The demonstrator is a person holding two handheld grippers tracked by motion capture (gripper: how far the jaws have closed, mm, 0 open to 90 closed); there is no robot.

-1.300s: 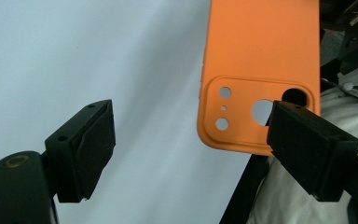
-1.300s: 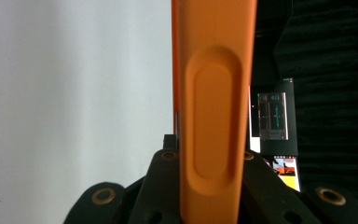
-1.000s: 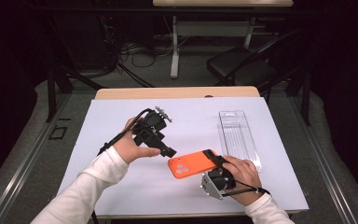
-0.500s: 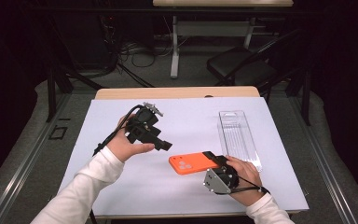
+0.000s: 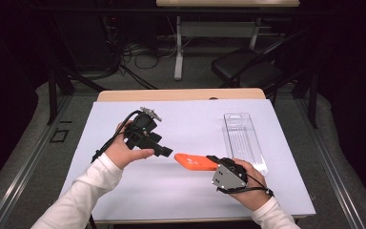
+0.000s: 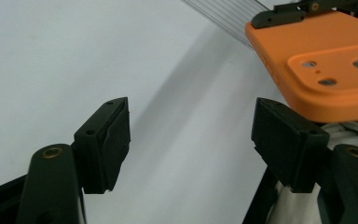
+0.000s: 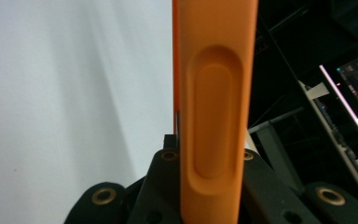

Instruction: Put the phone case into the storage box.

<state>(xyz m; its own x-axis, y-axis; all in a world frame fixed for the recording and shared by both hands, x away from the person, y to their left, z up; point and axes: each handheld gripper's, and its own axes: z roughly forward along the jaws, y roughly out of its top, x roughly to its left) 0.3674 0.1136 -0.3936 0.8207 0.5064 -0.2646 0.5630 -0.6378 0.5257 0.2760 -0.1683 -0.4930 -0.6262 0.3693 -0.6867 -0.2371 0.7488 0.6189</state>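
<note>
Right gripper (image 5: 211, 159) clamped on the orange phone case (image 5: 196, 161), held just above the white mat (image 5: 190, 191) near the middle. Left gripper (image 5: 164, 151) spread, empty, jaws just narrowed slightly, left of the case. Probably mid-handover or a two-handed hold; next, closing in squarely on the case's free end.

Phone case (image 5: 195, 161) — orange, matt, smooth, rubbery-looking plastic. Package (image 5: 244, 140) — clear, glossy, ribbed plastic. Surface (image 5: 190, 119): white, matt, smooth sheet over a pale wood edge. Left gripper (image 6: 191, 140): black matt plastic, brass-coloured metal pivots.
</note>
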